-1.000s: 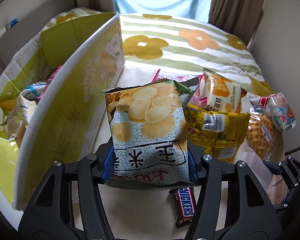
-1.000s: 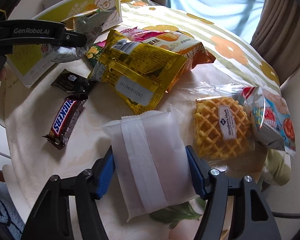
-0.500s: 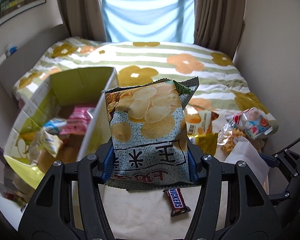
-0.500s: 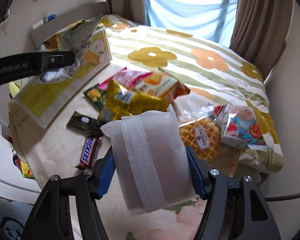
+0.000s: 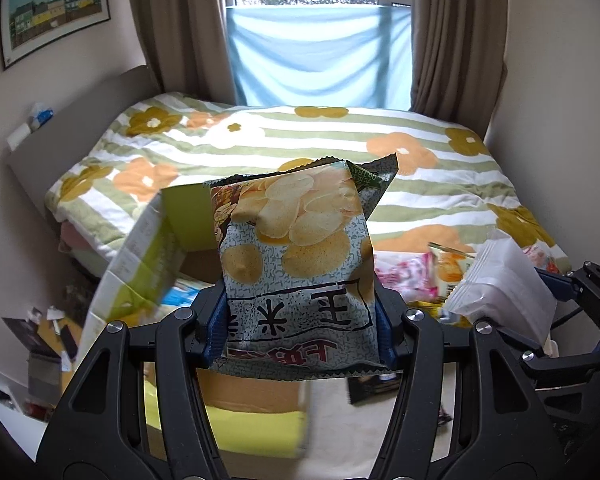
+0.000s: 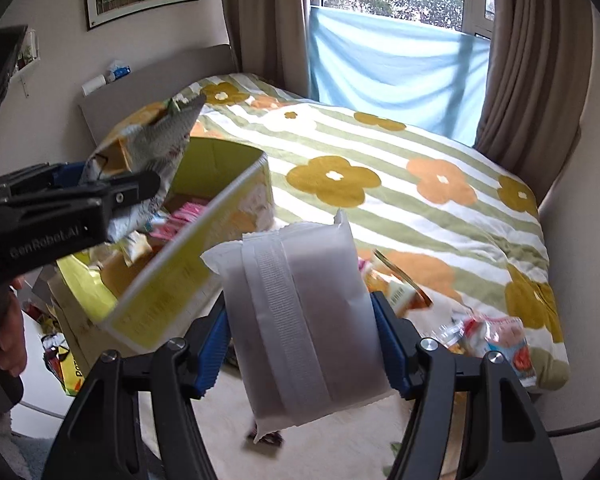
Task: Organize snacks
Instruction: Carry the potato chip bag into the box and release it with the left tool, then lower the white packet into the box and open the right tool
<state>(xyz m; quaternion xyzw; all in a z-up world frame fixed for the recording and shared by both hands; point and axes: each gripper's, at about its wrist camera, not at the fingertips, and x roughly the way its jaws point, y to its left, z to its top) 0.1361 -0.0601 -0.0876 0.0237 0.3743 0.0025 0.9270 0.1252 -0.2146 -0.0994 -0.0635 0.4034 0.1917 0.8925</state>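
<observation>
Both packets had risen off the cream tablecloth. The left gripper [image 5: 300,326] pinched the blue-grey crisp bag [image 5: 296,264], frame centre; the right gripper [image 6: 300,344] clamped the white sealed pouch [image 6: 304,320], with the yellow-green cardboard box [image 6: 204,240] at centre-left, likely their destination.

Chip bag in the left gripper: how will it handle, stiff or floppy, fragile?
The chip bag looks puffed with air, so probably light and semi-stiff: it stands upright above the left gripper. The foil film is likely slippery. The pictured chips suggest fragile contents, so squeezing harder risks crushing.

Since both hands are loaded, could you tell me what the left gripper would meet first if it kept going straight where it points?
Probably the open yellow-green cardboard box just beyond the left gripper and its clamped potato-chip bag; depth is unclear.
</observation>
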